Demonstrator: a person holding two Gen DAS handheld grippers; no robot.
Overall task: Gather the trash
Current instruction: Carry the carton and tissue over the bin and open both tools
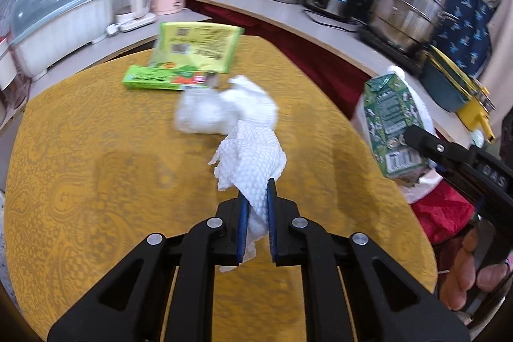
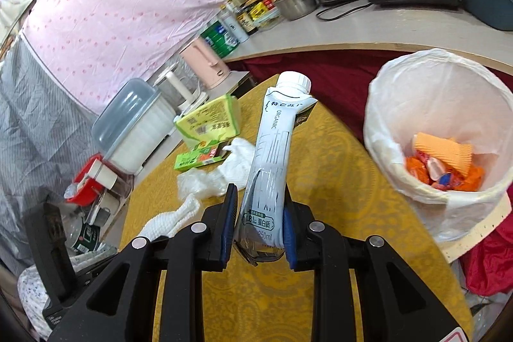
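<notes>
Yellow-clothed desk [image 1: 96,181]: left gripper [image 1: 256,207] jaws clamp a paper towel [image 1: 253,156]; right gripper [image 2: 256,213] jaws grip a milk carton [image 2: 272,149] near the bin [image 2: 400,79].

A white embossed paper towel [image 1: 253,162] hung crumpled and twisted, pinched at its lower end, lifted over the yellow patterned surface [image 1: 96,181]. A flattened white-and-green milk carton [image 2: 272,162] with a white screw cap stood tilted, held near its base. On the surface lay more crumpled white tissue [image 1: 224,108], a small green box [image 1: 163,78] on its side, and a yellow-green packet [image 1: 198,45] just behind it. The white-lined bin [image 2: 400,85] held orange wrappers.
</notes>
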